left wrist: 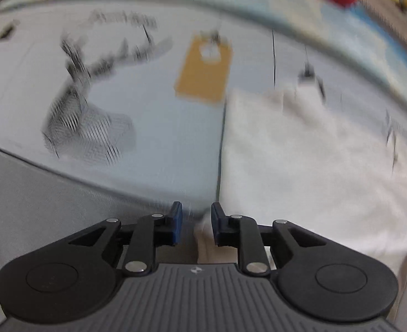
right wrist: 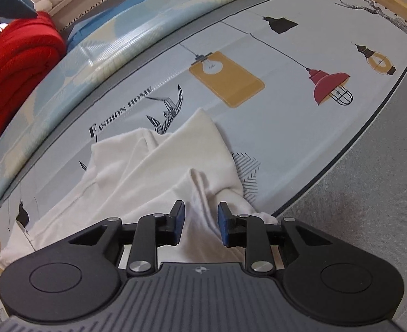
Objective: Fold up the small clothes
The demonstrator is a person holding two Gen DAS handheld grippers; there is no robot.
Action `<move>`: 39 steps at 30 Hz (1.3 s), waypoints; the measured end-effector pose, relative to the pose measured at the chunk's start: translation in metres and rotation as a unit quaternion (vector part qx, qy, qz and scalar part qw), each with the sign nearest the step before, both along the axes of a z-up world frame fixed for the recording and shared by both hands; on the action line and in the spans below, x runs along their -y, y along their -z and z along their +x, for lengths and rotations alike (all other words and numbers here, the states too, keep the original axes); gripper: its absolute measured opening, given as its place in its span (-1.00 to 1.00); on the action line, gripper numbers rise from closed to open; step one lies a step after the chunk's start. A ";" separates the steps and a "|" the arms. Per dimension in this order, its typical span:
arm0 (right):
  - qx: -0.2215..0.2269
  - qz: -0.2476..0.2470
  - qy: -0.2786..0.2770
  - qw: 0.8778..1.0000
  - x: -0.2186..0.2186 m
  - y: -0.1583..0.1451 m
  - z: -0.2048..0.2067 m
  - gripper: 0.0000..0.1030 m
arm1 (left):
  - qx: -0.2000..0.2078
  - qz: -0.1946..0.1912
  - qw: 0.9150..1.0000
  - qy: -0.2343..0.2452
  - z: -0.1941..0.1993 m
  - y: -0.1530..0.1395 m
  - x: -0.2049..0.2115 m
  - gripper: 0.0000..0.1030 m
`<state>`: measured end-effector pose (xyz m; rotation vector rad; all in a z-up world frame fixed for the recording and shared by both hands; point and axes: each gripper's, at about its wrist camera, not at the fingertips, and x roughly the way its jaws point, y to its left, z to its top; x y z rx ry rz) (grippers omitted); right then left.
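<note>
A: Right gripper (right wrist: 200, 222) pads straddle a raised ridge of the white garment (right wrist: 153, 166); cloth sits in the gap, pads not clearly pressing it.
B: Left gripper (left wrist: 195, 222)?
A: Parted at the garment's edge, grasping nothing. Garment lies crumpled on the printed sheet (right wrist: 286, 41), red blanket (right wrist: 15, 55) beyond.

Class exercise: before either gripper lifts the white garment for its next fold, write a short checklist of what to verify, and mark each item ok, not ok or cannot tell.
1. White garment lies flat: not ok, rumpled.
2. Cloth between the right gripper pads: ok; firmly pinched: cannot tell.
3. Left gripper has cloth between its pads: ok at the edge; pinched: cannot tell.
4. Printed sheet beyond the garment bare: ok.
5. Red blanket apart from the garment: ok.
6. Left wrist view sharp: not ok, blurred.
</note>
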<state>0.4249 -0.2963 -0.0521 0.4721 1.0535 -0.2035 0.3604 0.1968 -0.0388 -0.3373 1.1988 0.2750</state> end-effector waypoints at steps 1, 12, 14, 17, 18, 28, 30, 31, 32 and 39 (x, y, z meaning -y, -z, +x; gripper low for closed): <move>0.001 0.000 -0.001 1.000 0.000 -0.001 -0.001 -0.47 | 0.022 -0.008 1.000 0.003 0.000 -0.007 0.001 -0.54; -0.038 0.012 -0.050 0.998 0.001 0.022 -0.007 -0.41 | -0.012 -0.022 0.999 0.048 0.004 0.023 0.017 -0.71; -0.025 0.037 -0.028 0.999 0.010 0.014 -0.010 -0.41 | 0.012 -0.010 0.998 0.053 0.003 0.016 0.020 -0.65; -0.013 0.006 -0.057 0.998 0.009 0.011 -0.014 -0.39 | -0.034 0.004 0.998 0.048 0.004 0.040 0.020 -0.55; -0.035 0.003 -0.052 0.998 0.013 0.018 -0.017 -0.40 | -0.028 0.004 0.999 0.040 0.002 0.040 0.017 -0.53; 0.054 0.030 -0.040 0.997 0.050 -0.048 -0.081 -0.36 | 0.084 0.040 0.993 0.075 -0.060 -0.037 0.051 -0.30; 0.069 0.031 -0.053 0.996 0.055 -0.059 -0.102 -0.36 | 0.097 0.047 0.991 0.086 -0.086 -0.045 0.058 -0.27; 0.075 0.029 -0.060 0.995 0.058 -0.063 -0.115 -0.36 | 0.100 0.046 0.990 0.089 -0.100 -0.048 0.061 -0.27; 0.088 0.028 -0.061 0.994 0.060 -0.066 -0.129 -0.36 | 0.101 0.043 0.990 0.093 -0.115 -0.047 0.062 -0.27; 0.080 0.010 -0.121 0.989 0.073 -0.059 -0.228 -0.36 | 0.073 -0.001 0.991 0.113 -0.212 -0.027 0.068 -0.27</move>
